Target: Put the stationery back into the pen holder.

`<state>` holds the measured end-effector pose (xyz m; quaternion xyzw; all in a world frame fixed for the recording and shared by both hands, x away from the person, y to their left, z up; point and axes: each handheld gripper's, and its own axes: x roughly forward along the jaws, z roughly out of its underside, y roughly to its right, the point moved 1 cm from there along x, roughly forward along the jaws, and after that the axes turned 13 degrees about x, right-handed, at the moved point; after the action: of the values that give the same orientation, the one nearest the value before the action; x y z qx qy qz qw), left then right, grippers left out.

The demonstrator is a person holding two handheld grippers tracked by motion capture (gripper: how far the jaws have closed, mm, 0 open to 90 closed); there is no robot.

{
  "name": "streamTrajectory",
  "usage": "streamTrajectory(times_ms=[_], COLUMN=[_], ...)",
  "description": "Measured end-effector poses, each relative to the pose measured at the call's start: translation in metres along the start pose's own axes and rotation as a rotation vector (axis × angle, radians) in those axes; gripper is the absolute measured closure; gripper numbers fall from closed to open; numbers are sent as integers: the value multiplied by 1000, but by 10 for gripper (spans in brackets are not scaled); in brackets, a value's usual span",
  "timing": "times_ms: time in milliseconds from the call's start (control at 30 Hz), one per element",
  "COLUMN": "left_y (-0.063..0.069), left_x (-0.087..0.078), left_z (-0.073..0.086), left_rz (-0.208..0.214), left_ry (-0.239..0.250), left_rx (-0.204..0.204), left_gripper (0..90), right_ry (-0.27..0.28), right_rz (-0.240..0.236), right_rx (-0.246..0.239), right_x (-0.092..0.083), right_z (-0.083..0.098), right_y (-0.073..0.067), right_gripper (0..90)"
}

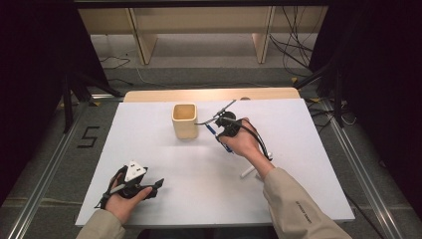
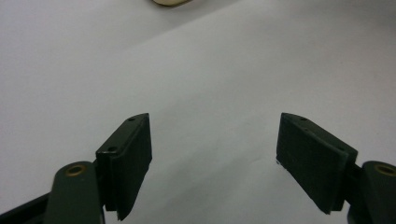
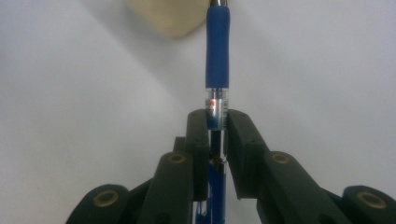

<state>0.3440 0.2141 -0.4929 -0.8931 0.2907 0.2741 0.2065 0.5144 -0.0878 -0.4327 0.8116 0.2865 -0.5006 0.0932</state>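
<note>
Clamping a blue pen [image 3: 218, 51] with a clear barrel, the right gripper [image 1: 222, 130] holds it lifted above the white table [image 1: 298, 164], just right of the square, pale wooden cup [image 1: 184, 121] at the far middle. Left gripper [image 1: 149, 187] rests near the front-left edge, jaws spread wide on nothing. A white marker [image 1: 247, 172] lies beside the right wrist.

Even overhead light, soft pictures

The white table [image 1: 164, 164] is bright and evenly lit in the high view, its surroundings falling to black. Faint shadows sit under the cup [image 1: 184, 120]. Both gripper views are dimmer and greyish; the pen [image 3: 217, 60] is fairly sharp, the near jaws blurred.
</note>
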Motion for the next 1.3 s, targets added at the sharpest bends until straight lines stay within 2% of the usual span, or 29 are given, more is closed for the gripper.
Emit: streamTrajectory(times_ms=[200, 533, 867, 1033, 1167, 1300], left_y=[0, 0, 0, -2, -6, -9], left_x=[0, 0, 0, -3, -6, -3], left_z=[0, 0, -1, -8, -25, -41], left_rz=[1, 1, 4, -2, -14, 3], left_ry=[1, 2, 10, 62, 124, 168], left_rx=[-1, -2, -5, -39, -43, -60], left_gripper=[267, 269, 276, 286, 310, 318], right_ry=[114, 210, 336, 382, 409, 420], right_rz=[-19, -32, -70, -97, -122, -145], right_rx=[41, 64, 36, 16, 7, -3], right_x=[-8, -13, -19, -20, -21, -21], right_z=[-5, -4, 4, 12, 22, 33], right_y=[-1, 0, -2, -4, -7, -9], right_gripper=[794, 794, 795, 794, 794, 794])
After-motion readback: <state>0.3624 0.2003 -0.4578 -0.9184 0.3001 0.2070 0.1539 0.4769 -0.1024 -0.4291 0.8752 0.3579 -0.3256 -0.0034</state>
